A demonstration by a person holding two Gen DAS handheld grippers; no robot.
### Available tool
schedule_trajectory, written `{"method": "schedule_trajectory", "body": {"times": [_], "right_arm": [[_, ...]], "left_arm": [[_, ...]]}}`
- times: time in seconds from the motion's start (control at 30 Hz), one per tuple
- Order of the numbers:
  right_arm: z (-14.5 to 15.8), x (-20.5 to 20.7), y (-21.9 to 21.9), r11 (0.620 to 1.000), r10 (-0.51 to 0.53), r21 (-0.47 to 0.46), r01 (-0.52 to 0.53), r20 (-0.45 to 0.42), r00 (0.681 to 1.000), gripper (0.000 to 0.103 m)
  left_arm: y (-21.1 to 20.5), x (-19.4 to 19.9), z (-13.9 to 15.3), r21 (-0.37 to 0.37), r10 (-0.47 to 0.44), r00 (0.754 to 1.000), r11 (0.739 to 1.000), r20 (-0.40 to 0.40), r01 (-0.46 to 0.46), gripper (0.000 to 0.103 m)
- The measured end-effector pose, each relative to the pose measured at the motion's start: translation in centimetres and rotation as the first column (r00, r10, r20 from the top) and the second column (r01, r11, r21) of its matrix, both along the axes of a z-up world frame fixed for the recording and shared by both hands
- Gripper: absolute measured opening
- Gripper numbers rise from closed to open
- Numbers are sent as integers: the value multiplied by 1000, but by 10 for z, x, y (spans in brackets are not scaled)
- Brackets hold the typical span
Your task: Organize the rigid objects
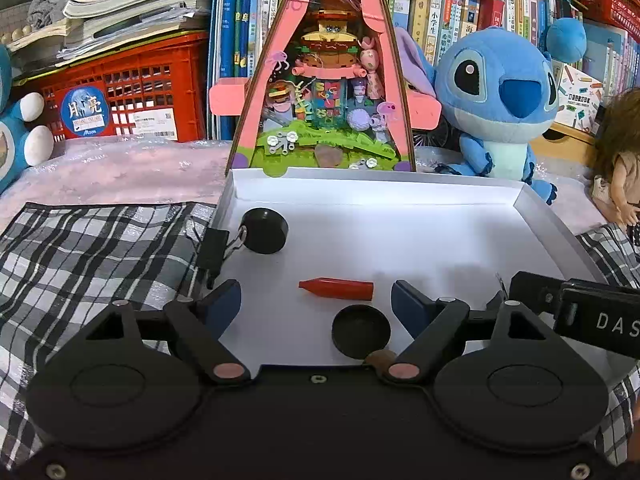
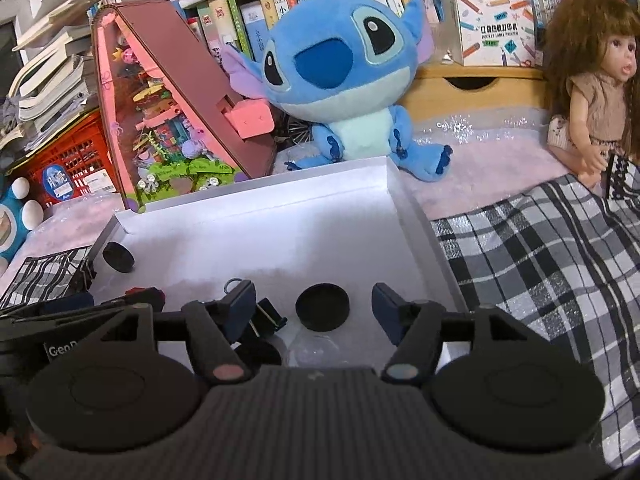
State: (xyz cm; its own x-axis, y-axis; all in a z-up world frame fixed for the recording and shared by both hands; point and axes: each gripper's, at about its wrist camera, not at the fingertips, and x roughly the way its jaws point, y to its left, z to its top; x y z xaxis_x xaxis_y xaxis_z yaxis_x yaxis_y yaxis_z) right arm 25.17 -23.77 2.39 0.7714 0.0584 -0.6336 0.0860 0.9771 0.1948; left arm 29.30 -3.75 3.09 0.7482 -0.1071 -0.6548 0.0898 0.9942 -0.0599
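Note:
A shallow white tray (image 1: 400, 216) (image 2: 256, 240) lies on a checked cloth. In the left wrist view my left gripper (image 1: 316, 302) is open above the tray's near part. A red crayon-like piece (image 1: 338, 289) lies flat between and just beyond its fingertips, untouched. A black round cap (image 1: 361, 332) sits near the right finger. Another black cap (image 1: 265, 231) and a black binder clip (image 1: 214, 249) are at the tray's left edge. In the right wrist view my right gripper (image 2: 314, 306) is open with a black cap (image 2: 322, 307) resting between the fingers, clear of both pads. A binder clip (image 2: 267, 317) lies by its left finger.
A pink triangular toy house (image 1: 320, 80), a blue plush (image 1: 496, 100) and a red crate (image 1: 132, 92) stand behind the tray before bookshelves. A doll (image 2: 596, 92) sits at the right. The checked cloth (image 2: 540, 248) (image 1: 92, 248) spreads on both sides of the tray.

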Motion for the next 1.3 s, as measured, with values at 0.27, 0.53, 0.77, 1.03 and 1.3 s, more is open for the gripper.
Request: {"method": "schedule_trajectory", "body": {"times": [0.27, 0.53, 0.77, 1.03, 1.3], "right_arm": [[6, -5, 0, 1000, 0, -25, 1, 27, 1000, 81], [12, -10, 4, 999, 13, -40, -11, 44, 999, 85], [14, -14, 5, 999, 18, -39, -16, 53, 998, 87], [18, -24, 5, 999, 33, -43, -30, 72, 997, 89], [22, -41, 8, 996, 68, -68, -61, 98, 993, 89]], "left_arm": [[6, -6, 2, -2, 8, 1000, 1000, -1, -8, 85], [7, -11, 4, 1, 8, 1000, 1000, -1, -8, 87], [9, -20, 9, 2, -2, 1000, 1000, 6, 2, 88], [14, -33, 13, -13, -6, 1000, 1000, 16, 7, 88], [16, -54, 17, -14, -22, 999, 1000, 32, 23, 88]]}}
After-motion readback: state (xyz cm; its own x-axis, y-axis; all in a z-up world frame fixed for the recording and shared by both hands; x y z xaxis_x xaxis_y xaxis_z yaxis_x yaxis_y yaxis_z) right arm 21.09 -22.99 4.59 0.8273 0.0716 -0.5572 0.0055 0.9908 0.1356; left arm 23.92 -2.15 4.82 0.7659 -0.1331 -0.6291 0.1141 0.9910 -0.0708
